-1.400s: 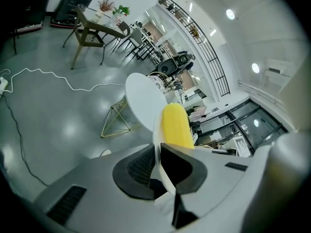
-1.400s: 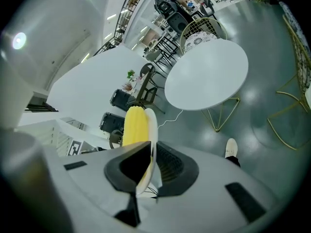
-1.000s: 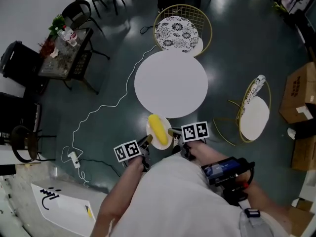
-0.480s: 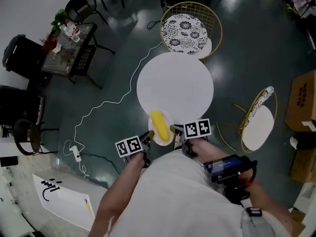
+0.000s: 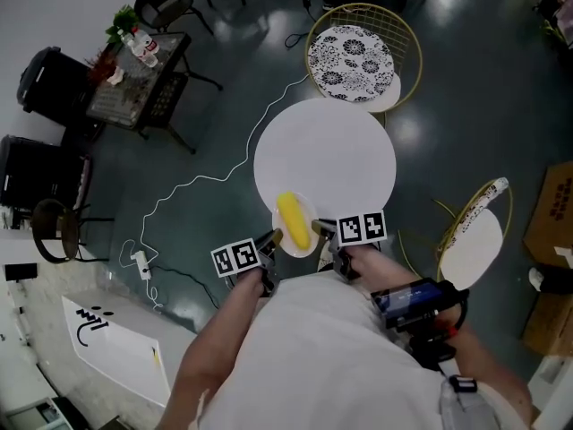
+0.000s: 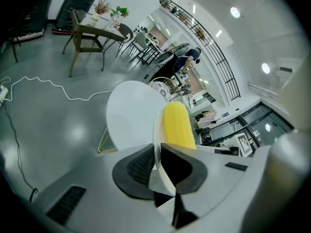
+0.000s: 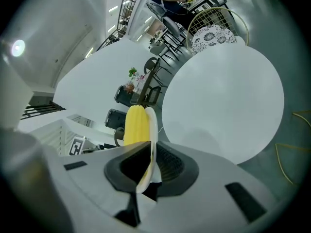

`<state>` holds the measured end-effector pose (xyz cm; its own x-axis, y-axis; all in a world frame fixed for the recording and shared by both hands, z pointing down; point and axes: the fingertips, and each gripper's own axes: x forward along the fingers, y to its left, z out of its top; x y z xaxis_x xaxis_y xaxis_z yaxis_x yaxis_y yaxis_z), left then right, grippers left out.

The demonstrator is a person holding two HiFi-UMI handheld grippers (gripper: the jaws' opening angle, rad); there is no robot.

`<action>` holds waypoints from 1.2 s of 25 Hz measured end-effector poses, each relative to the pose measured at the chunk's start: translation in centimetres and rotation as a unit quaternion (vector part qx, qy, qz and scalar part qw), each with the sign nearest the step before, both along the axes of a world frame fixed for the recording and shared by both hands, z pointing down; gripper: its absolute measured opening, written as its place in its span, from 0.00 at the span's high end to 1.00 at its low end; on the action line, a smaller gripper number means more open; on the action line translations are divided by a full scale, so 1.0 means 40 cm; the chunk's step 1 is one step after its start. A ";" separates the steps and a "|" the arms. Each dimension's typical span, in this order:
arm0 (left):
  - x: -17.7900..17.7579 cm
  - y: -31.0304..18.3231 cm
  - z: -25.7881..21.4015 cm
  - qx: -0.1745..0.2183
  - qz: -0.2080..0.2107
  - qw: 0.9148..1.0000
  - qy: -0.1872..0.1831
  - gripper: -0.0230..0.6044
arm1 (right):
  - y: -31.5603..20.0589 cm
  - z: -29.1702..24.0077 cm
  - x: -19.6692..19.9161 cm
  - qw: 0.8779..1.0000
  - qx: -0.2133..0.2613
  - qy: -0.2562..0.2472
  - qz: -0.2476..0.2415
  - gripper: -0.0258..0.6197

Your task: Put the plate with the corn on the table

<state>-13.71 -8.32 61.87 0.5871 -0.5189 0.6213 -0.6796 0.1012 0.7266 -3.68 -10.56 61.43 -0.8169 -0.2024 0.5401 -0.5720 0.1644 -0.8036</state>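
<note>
A small white plate with a yellow corn cob on it hangs over the near edge of the round white table. My left gripper is shut on the plate's left rim and my right gripper is shut on its right rim. In the left gripper view the plate stands edge-on between the jaws, with the corn beyond it and the table ahead. The right gripper view shows the plate, corn and table likewise.
A gold wire chair with a patterned cushion stands past the table. A second gold chair is at the right. A white cable trails over the dark floor at the left. A small side table with bottles stands far left.
Both grippers have carried the plate with the corn forward, from short of the table's near edge to partly over it.
</note>
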 end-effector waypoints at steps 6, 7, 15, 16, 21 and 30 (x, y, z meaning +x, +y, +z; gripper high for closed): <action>0.019 -0.030 -0.007 0.003 0.006 1.000 -0.006 0.90 | -0.028 -0.007 0.019 1.000 0.003 -0.009 0.009 0.89; 0.021 -0.031 -0.009 0.002 0.009 1.000 -0.007 0.90 | -0.028 -0.008 0.022 1.000 0.002 -0.010 0.012 0.89; 0.020 -0.048 -0.008 0.003 0.021 1.000 -0.015 0.90 | -0.036 0.000 0.024 0.999 -0.002 -0.021 0.035 0.89; 0.017 -0.052 -0.006 0.005 0.022 1.000 -0.015 0.90 | -0.038 0.002 0.022 0.999 -0.001 -0.023 0.037 0.89; 0.011 -0.079 0.009 0.008 0.035 0.999 -0.014 0.90 | -0.056 0.017 0.015 0.999 0.000 -0.012 0.042 0.89; -0.020 -0.170 0.025 0.011 0.067 0.998 0.005 0.90 | -0.141 0.043 -0.011 0.999 0.003 0.003 0.054 0.89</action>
<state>-14.49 -15.12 62.88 0.6573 -0.4499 0.6046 -0.6792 -0.0060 0.7340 -4.11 -16.18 63.17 -0.7866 -0.2923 0.5439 -0.5920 0.1069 -0.7988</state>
